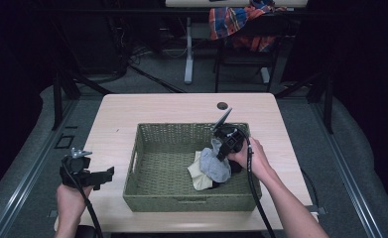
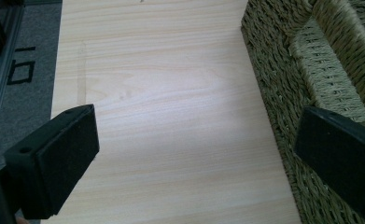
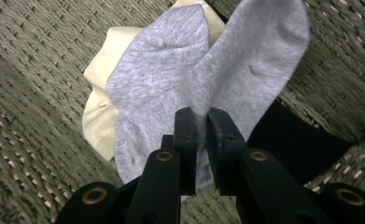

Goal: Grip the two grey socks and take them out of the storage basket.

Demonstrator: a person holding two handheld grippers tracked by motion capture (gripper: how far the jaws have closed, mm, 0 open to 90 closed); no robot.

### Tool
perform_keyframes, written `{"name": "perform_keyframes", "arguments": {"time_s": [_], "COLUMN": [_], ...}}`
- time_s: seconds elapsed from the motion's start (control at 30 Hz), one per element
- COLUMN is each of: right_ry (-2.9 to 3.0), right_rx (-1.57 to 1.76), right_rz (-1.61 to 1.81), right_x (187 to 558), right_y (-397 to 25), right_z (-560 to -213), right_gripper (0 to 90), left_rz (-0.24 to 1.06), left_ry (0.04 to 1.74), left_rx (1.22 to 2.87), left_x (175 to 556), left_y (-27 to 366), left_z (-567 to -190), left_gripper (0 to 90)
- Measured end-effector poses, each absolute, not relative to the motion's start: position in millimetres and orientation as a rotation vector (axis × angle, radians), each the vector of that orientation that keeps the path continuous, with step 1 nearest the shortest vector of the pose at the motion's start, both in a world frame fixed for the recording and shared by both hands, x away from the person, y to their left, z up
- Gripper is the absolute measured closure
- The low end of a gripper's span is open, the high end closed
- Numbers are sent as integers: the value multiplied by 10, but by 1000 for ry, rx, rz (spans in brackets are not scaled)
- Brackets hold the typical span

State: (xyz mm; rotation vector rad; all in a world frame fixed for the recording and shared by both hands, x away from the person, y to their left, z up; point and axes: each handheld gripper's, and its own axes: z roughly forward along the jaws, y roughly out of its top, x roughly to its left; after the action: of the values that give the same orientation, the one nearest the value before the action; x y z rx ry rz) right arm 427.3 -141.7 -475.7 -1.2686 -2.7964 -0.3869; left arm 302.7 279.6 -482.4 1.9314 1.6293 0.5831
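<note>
A grey sock [image 1: 214, 163] [image 3: 189, 88] hangs inside the green woven basket [image 1: 154, 148], pinched between the jaws of my right gripper [image 1: 223, 151] [image 3: 202, 122], which is shut on it. Under it lie a cream sock [image 1: 198, 173] [image 3: 98, 107] and a black garment [image 3: 297, 140] on the basket floor. My left gripper [image 1: 102, 177] [image 2: 194, 154] is held over the bare table left of the basket, jaws wide apart and holding nothing. The basket's outer wall [image 2: 283, 93] stands just beside its right jaw.
The light wooden table [image 1: 117, 119] has a cable hole [image 1: 223, 105] near its far edge. Beyond the table stand a chair draped with a plaid cloth [image 1: 241, 22] and a desk leg [image 1: 188, 49]. Grey floor [image 2: 12, 88] lies past the table's left edge.
</note>
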Motion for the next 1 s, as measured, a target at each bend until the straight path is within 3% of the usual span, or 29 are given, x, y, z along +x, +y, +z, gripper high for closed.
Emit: {"name": "perform_keyframes", "arguments": {"time_s": [0.2, 0.4, 1.0], "right_ry": [-2837, -2861, -2886], "right_rx": [-1246, -1247, -1232], "right_rz": [-410, -372, -415], "right_x": [4308, 4314, 4226], "right_y": [-1342, -1251, -1378], "right_z": [-4779, -4786, -4334], "right_gripper": [724, 868, 879], "left_rz": [585, 585, 588], "left_ry": [1631, 1632, 1632], "left_rx": [1930, 1929, 1930], "left_x": [3028, 3027, 3028], "left_y": [2801, 2804, 2801], "left_z": [-4827, -4827, -4827], "left_gripper": [5, 6, 6]}}
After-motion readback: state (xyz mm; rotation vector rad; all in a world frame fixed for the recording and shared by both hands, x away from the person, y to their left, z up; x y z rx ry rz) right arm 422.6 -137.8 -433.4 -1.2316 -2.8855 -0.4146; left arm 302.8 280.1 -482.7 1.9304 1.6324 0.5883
